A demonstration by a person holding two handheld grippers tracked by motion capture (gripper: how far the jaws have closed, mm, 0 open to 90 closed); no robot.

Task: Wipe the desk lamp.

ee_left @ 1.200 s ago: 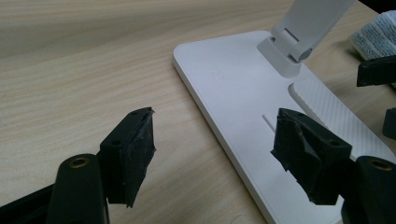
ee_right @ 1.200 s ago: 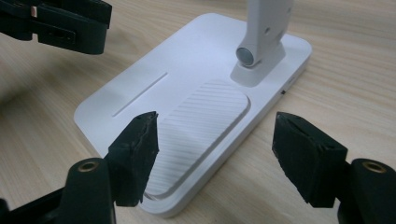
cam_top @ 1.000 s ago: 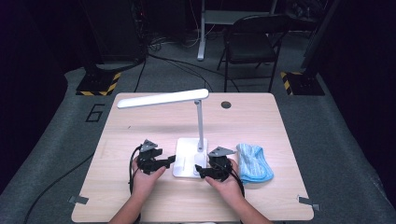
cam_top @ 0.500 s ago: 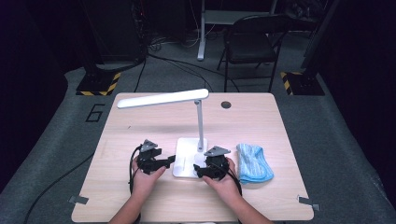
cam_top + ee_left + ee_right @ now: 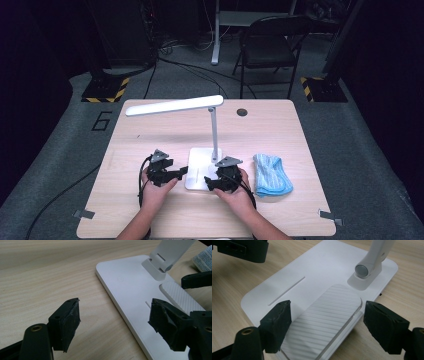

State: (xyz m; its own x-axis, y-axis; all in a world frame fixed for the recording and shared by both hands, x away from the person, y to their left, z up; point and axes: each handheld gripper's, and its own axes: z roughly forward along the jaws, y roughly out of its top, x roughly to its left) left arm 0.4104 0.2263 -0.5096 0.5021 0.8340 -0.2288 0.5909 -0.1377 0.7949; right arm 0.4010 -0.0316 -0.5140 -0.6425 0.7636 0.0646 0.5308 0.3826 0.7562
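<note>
A white desk lamp stands mid-table, its long head reaching left over its flat base. My left gripper is open at the base's left edge; in the left gripper view one jaw hangs over the wood and the other over the base. My right gripper is at the base's front right. Its jaws have just been opening and now stand wide on either side of the ribbed pad without pressing on it.
A folded blue cloth lies right of the lamp, close to my right hand. A round cable hole sits at the table's far edge. A black chair stands beyond the table.
My right hand has shifted slightly at the lamp base. The left hand has kept still.
</note>
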